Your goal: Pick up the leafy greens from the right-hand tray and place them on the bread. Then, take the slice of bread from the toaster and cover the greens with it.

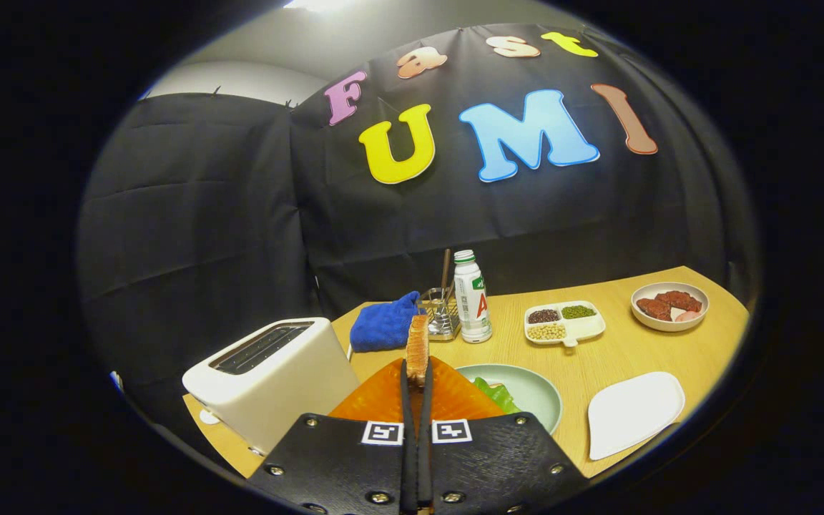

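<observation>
gripper view, grip: your gripper (417,372) has both fingers pinched on a toasted brown bread slice (418,348), held upright on edge above the table.
toaster: white two-slot plastic toaster (269,379) sits just left of the fingers; the slot that shows looks empty.
greens: green leafy piece (496,393) lies on the pale green round plate (537,390), just right of the fingers; the base bread under it is hidden by the gripper body.
step, judged: you are carrying the slice toward the greens.
do it well: keep the squeeze steady, bring the slice over the leaf, tip it flat before you let go so it covers and doesn't roll off.
white divided tray (564,323): dark grains, green beans, pale yellow beans, one per section; the fourth section looks bare.
white round bowl (669,305): reddish meat pieces.
white flat rounded tray (634,411): nothing on it.
wire basket (440,315): a stick-like utensil stands in it.
</observation>
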The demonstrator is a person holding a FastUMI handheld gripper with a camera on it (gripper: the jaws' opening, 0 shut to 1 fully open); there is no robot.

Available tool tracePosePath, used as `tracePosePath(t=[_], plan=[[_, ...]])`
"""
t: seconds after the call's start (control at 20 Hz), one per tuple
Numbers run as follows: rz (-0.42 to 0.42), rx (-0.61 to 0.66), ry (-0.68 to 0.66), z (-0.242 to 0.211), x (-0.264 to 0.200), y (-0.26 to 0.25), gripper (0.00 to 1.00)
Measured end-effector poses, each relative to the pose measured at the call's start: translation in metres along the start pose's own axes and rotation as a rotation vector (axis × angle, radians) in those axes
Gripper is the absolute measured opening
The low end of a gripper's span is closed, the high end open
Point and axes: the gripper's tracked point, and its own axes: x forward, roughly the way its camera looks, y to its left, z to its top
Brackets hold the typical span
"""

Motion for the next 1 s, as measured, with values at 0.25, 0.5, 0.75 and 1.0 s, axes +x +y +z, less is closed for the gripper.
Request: tracePosePath(t=[0.25,0.5,0.75,1.0], plan=[[-0.001,0.042,0.045,-0.020,0.011,-0.010,0.01],[-0.075,0.030,0.073,-0.029,0.011,-0.037,0.05],[-0.111,0.012,0.102,-0.038,0.012,-0.054,0.17],[-0.152,-0.049,0.136,-0.047,0.004,-0.071,0.39]])
